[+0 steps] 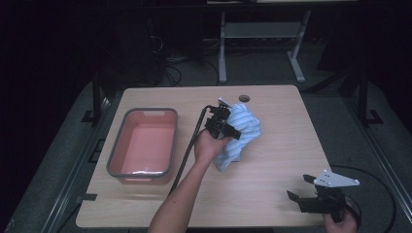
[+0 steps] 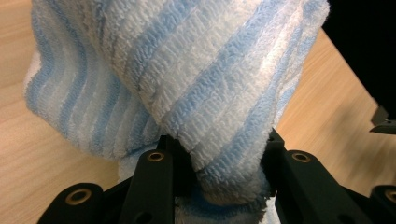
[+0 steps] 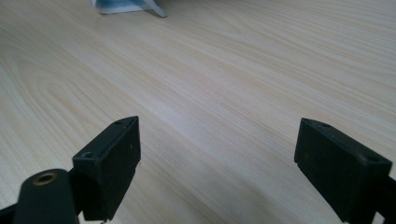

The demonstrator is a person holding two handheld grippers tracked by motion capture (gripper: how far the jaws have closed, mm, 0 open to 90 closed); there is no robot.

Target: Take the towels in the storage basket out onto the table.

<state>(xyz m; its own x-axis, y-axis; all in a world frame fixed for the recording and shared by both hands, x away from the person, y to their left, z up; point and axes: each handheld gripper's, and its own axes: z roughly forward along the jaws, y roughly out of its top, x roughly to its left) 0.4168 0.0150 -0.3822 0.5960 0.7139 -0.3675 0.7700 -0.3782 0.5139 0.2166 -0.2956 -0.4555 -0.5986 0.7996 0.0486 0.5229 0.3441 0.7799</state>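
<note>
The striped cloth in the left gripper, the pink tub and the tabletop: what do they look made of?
Striped cloth: looks like terry towelling, soft and matte; looped pile shows in blue and white ribs, bunched between the left gripper's jaws.
Pink tub: probably moulded plastic, smooth with a slight sheen, grey rim.
Tabletop: light wood-grain surface, likely laminate; smooth and even.

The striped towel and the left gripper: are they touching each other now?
Touching. In the left gripper view, the striped towel is bunched between the black jaws of the left gripper, which are closed on a fold of it.
</note>
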